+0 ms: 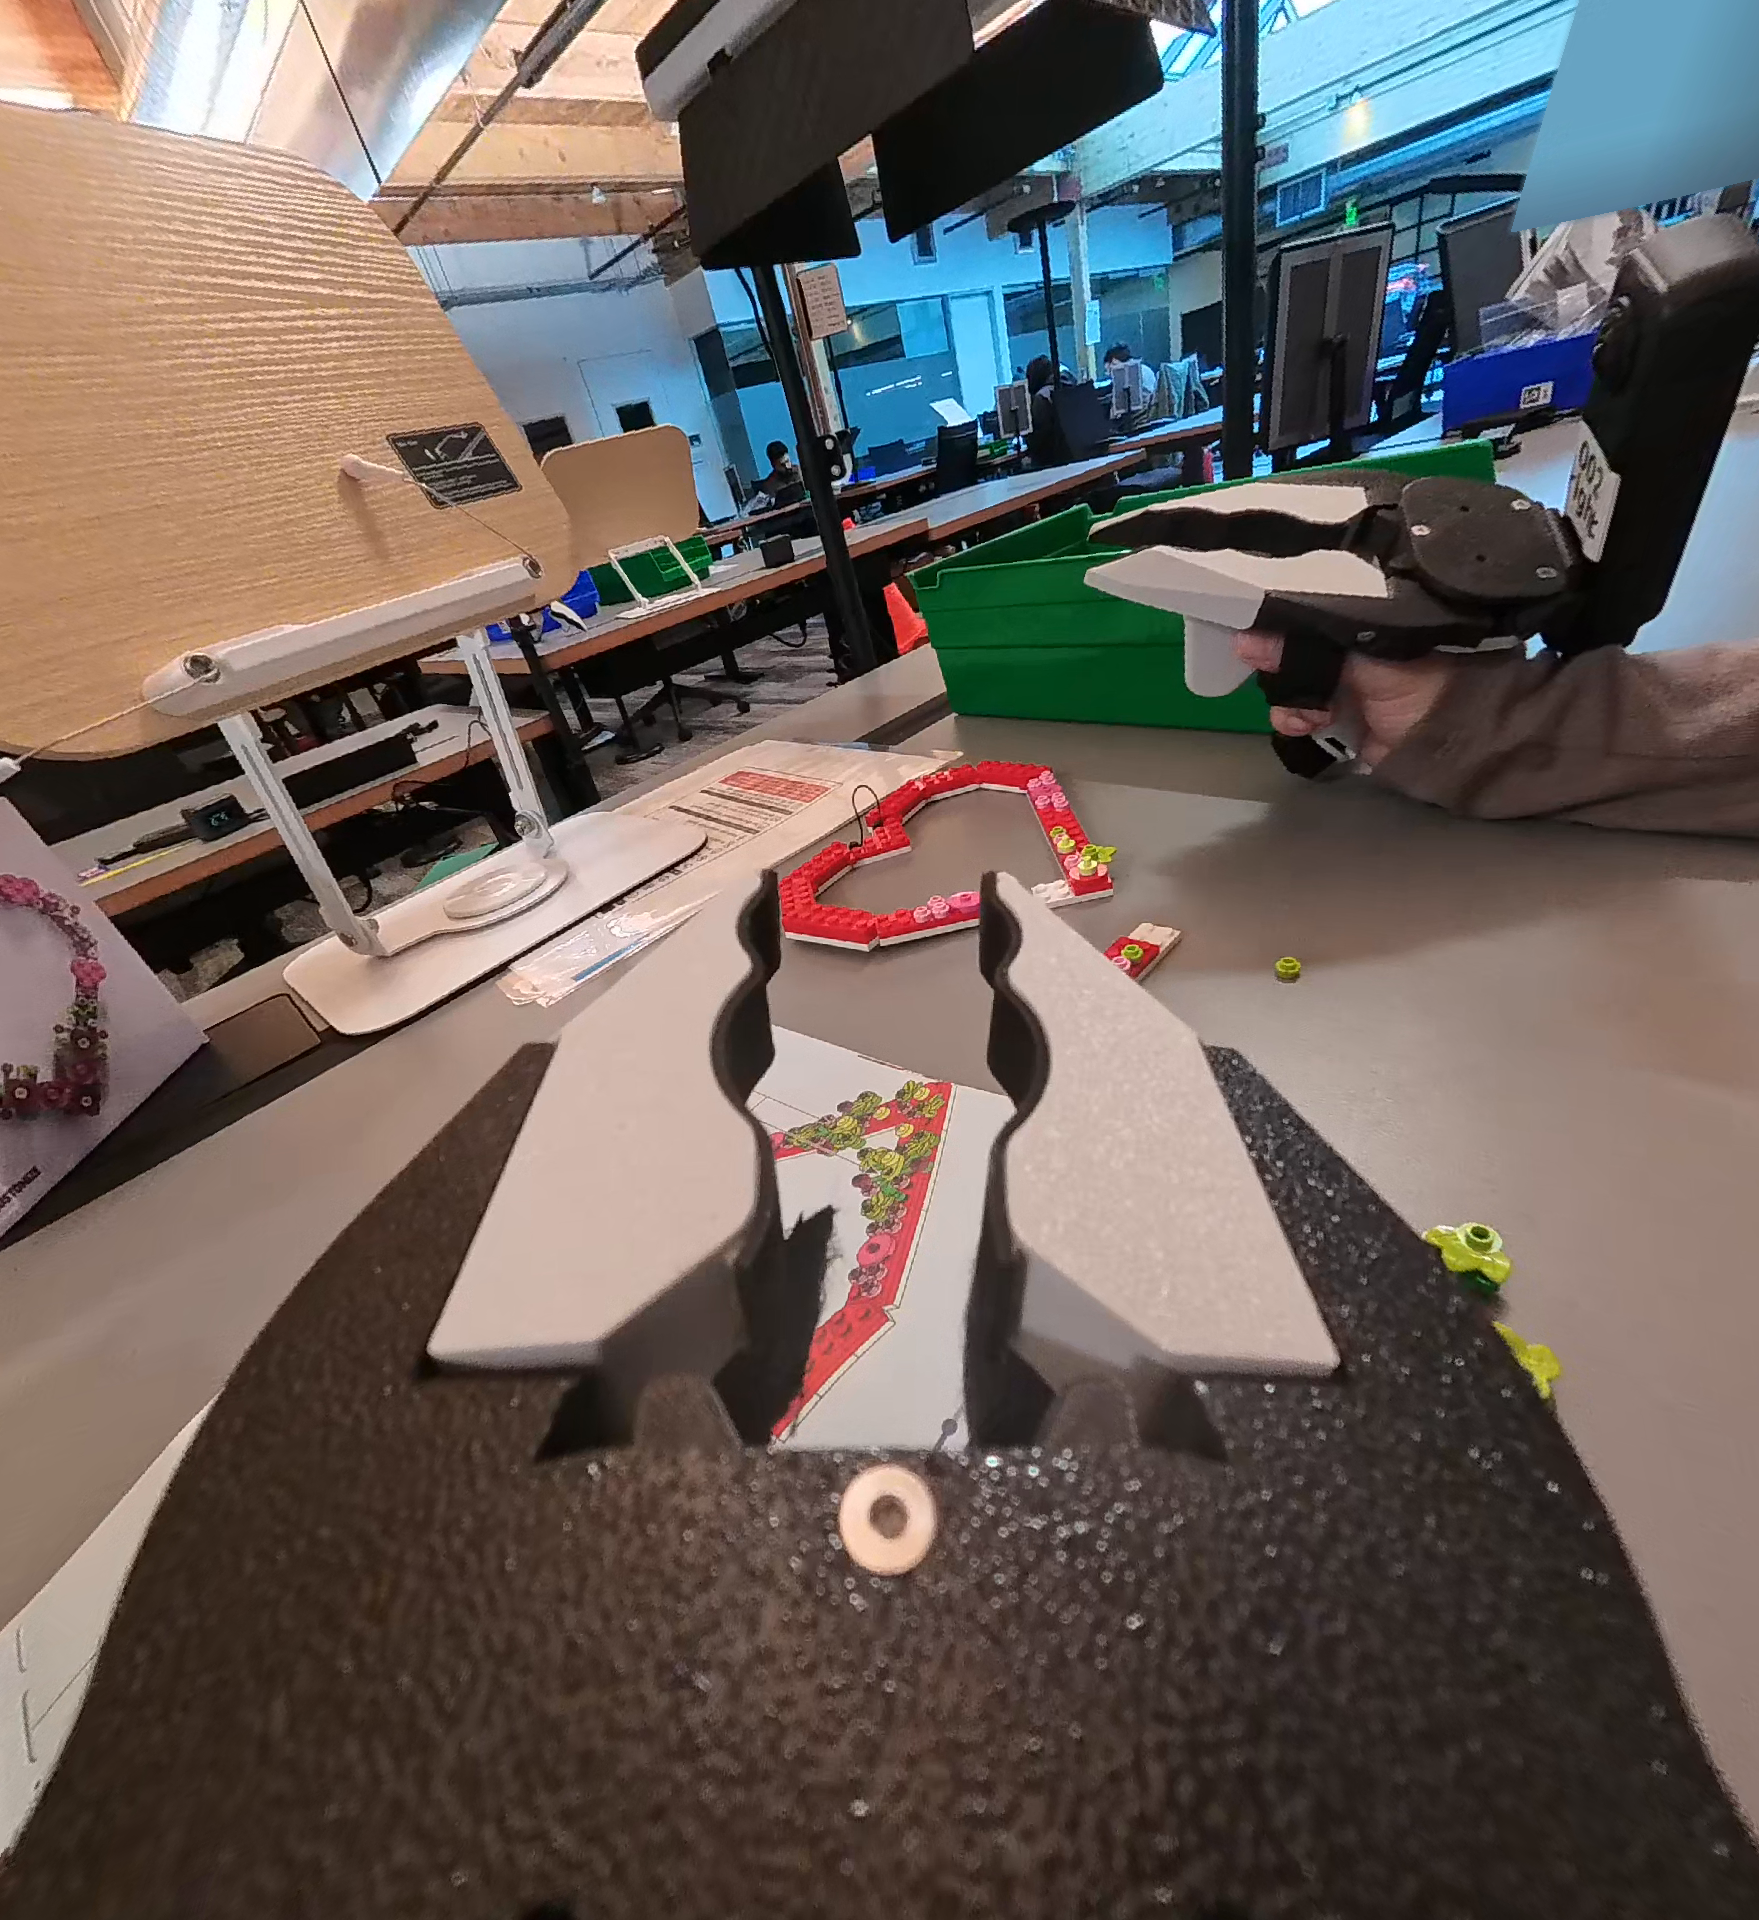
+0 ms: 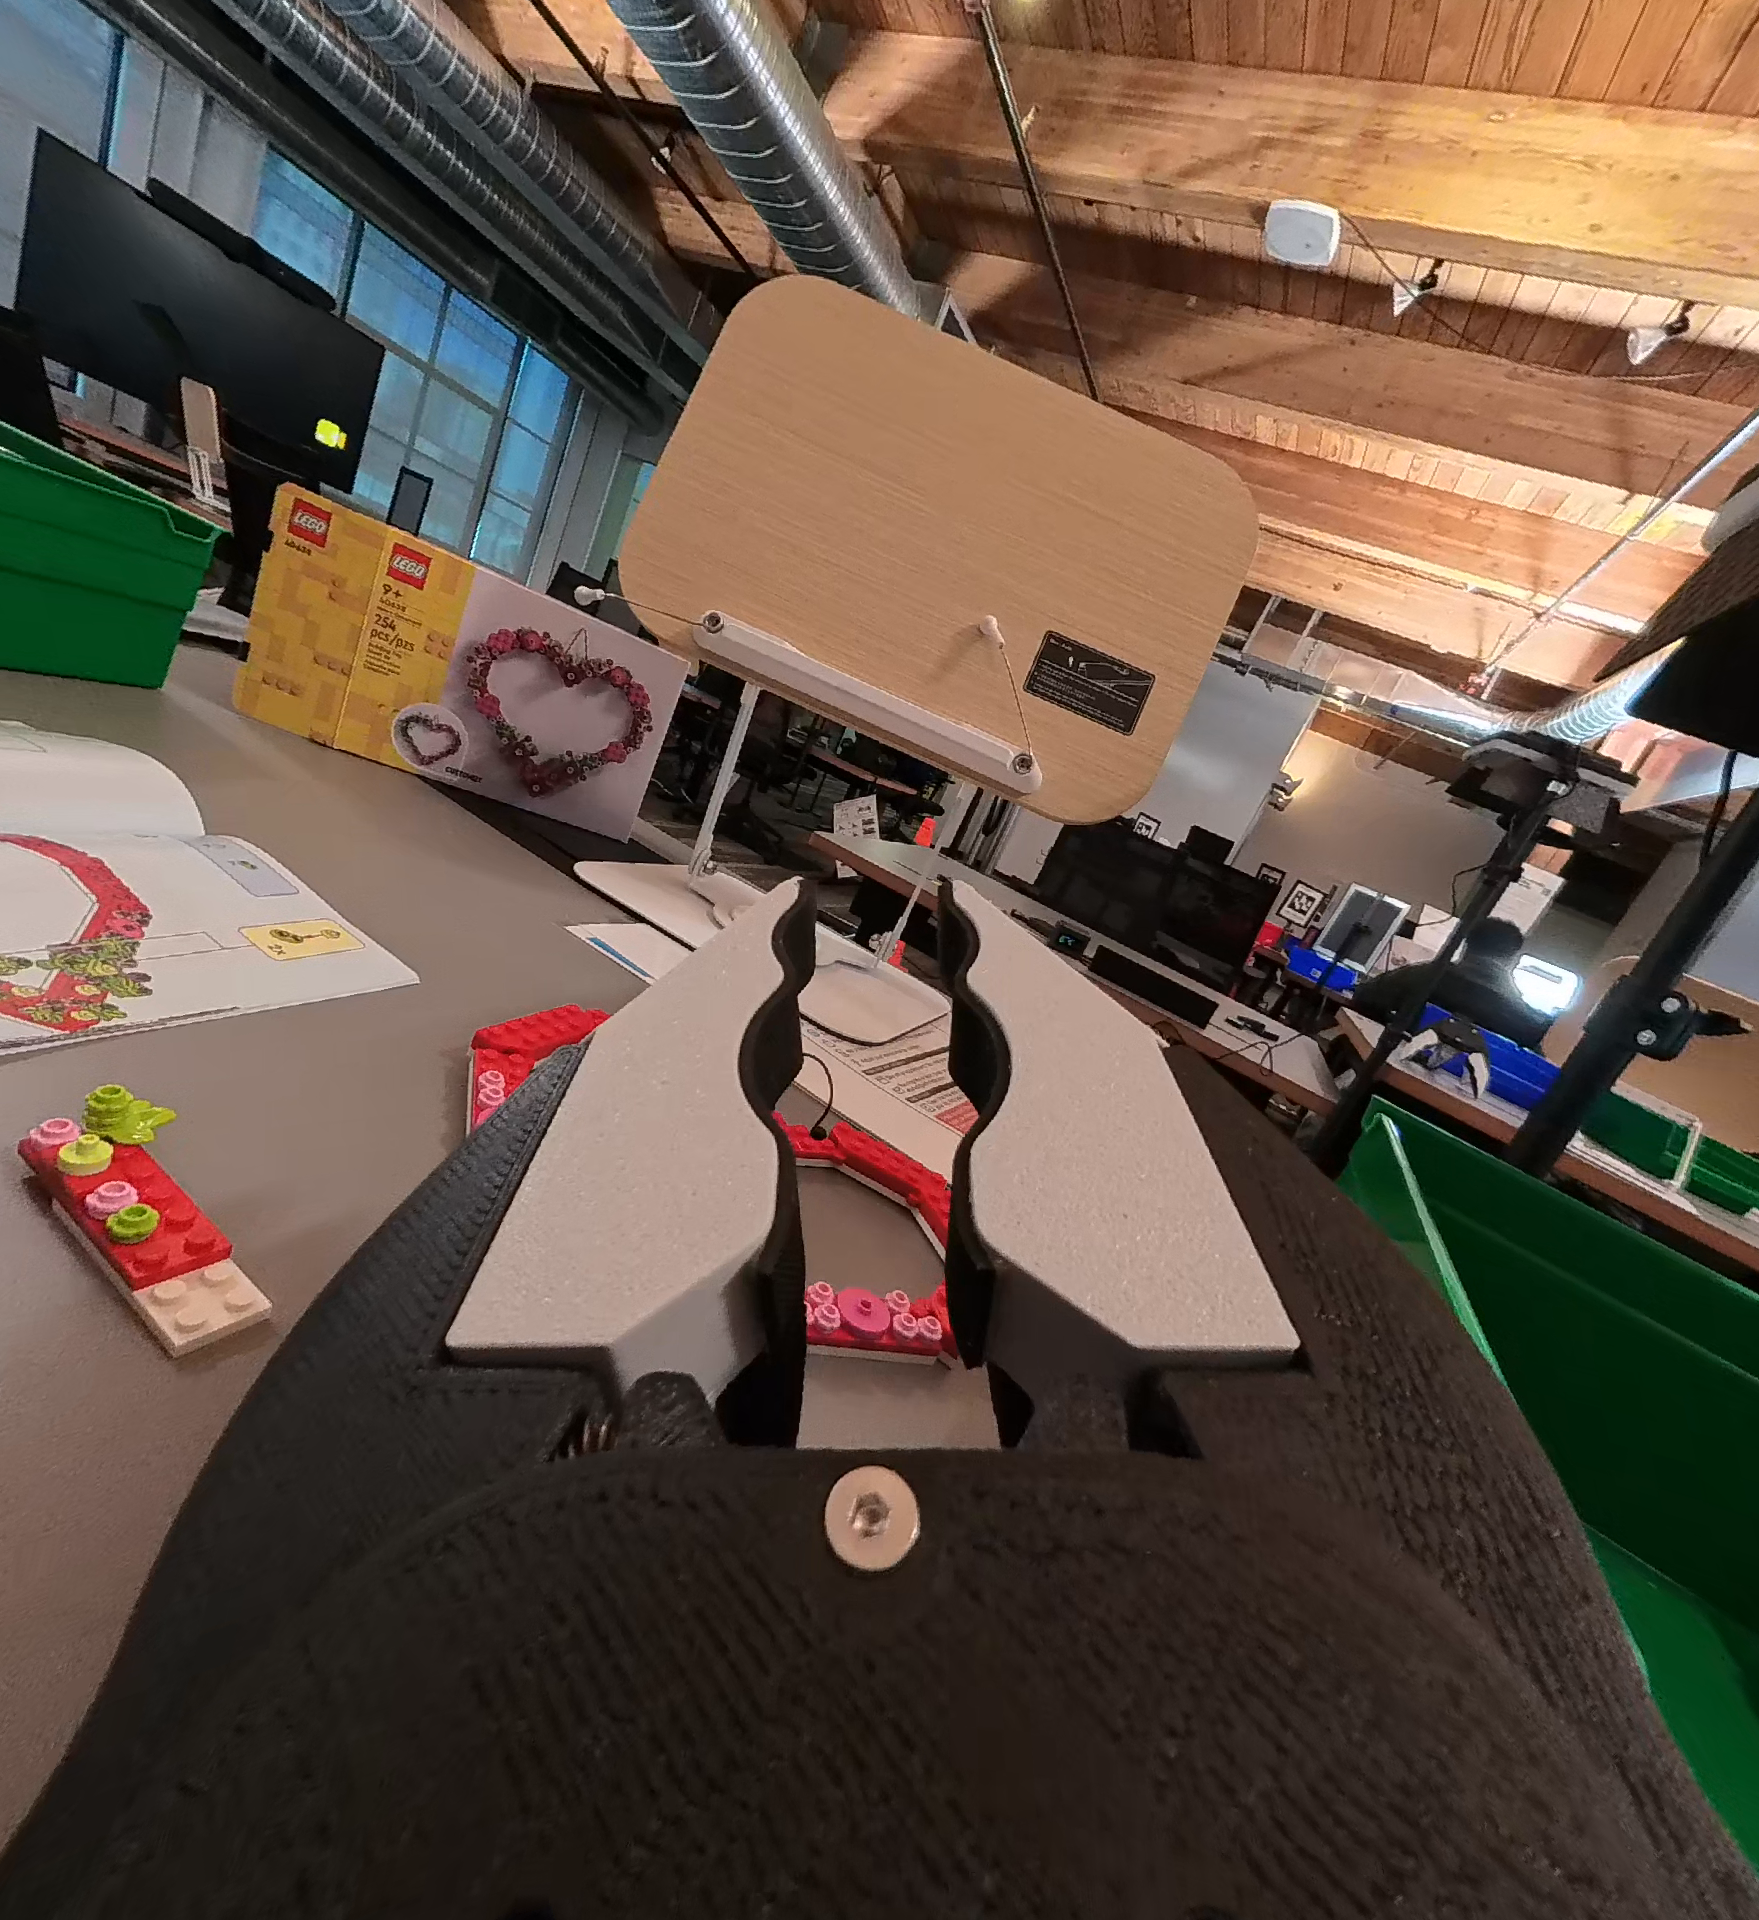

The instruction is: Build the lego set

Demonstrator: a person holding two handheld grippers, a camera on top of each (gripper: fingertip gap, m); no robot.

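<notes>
Right under the left gripper [image 1: 880, 914] sits the open instruction booklet [image 1: 854, 1174], fingers apart and holding nothing. Red heart frame [image 1: 916, 862] lies just past its tips, while the right gripper [image 2: 875, 914], also parted and empty, hovers directly over the frame's pink-studded edge [image 2: 870, 1314], so probably the right one's closer. Small red strip [image 2: 142, 1221] sits off to that gripper's left, long axis running near-to-far.

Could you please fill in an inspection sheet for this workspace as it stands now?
Surface: grey table, mostly bare.
Job's things: red heart frame lying flat, partly decorated; short red strip apart from it; open instruction booklet; set box standing.
Clutter: loose green pieces; plastic bag; printed sheet.
Grippers: left gripper and right gripper both raised, jaws open, empty.
Cables: nothing seen on the table.
Surroundings: wooden book stand; green bins; office desks behind.
</notes>
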